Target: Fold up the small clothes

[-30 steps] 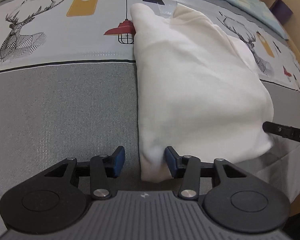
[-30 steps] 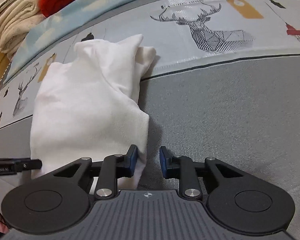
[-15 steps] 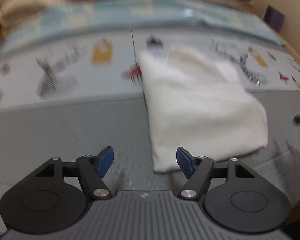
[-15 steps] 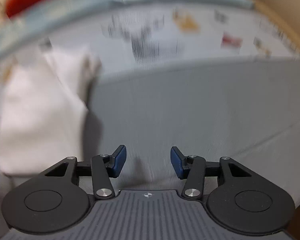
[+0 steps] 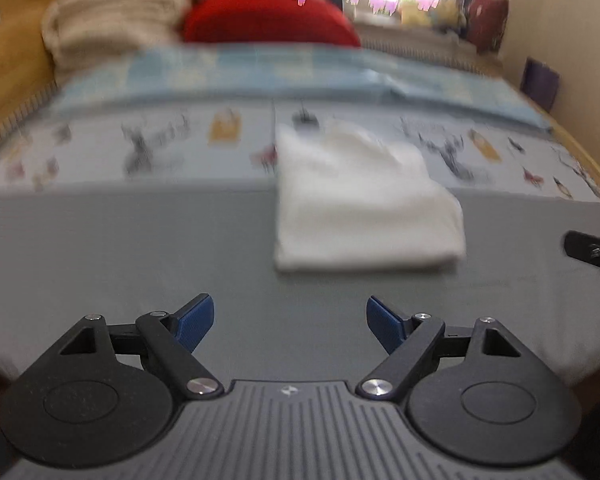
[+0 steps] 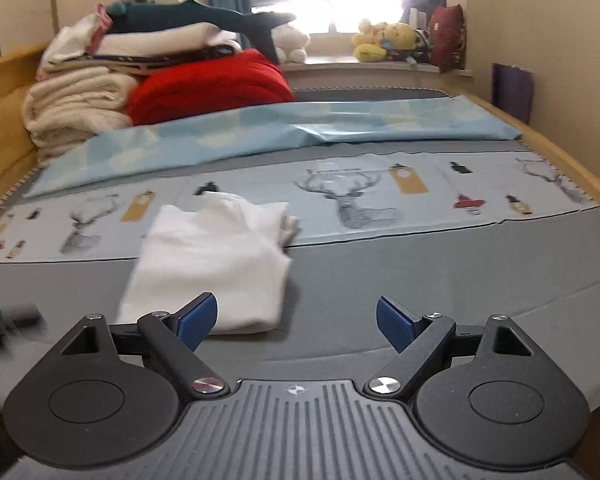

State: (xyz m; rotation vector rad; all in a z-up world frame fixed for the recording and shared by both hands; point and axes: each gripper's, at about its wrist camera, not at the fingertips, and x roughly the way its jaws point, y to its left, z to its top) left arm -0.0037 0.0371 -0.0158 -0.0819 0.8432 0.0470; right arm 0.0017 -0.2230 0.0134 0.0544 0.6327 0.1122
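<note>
Folded white garment (image 5: 360, 204) lies flat on the grey bedsheet (image 5: 120, 248), probably set down as a finished fold. Nearer than the garment, left gripper (image 5: 290, 322) and right gripper (image 6: 296, 320) have just been opening, jaws wide with nothing between them. Only the right wrist view shows sharply the red blanket (image 6: 212, 88) and stacked towels (image 6: 76, 112) beyond the garment.

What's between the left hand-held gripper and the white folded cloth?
Only bare grey bed cover lies between the open left hand-held gripper and the white folded cloth, as the left wrist view shows.
</note>
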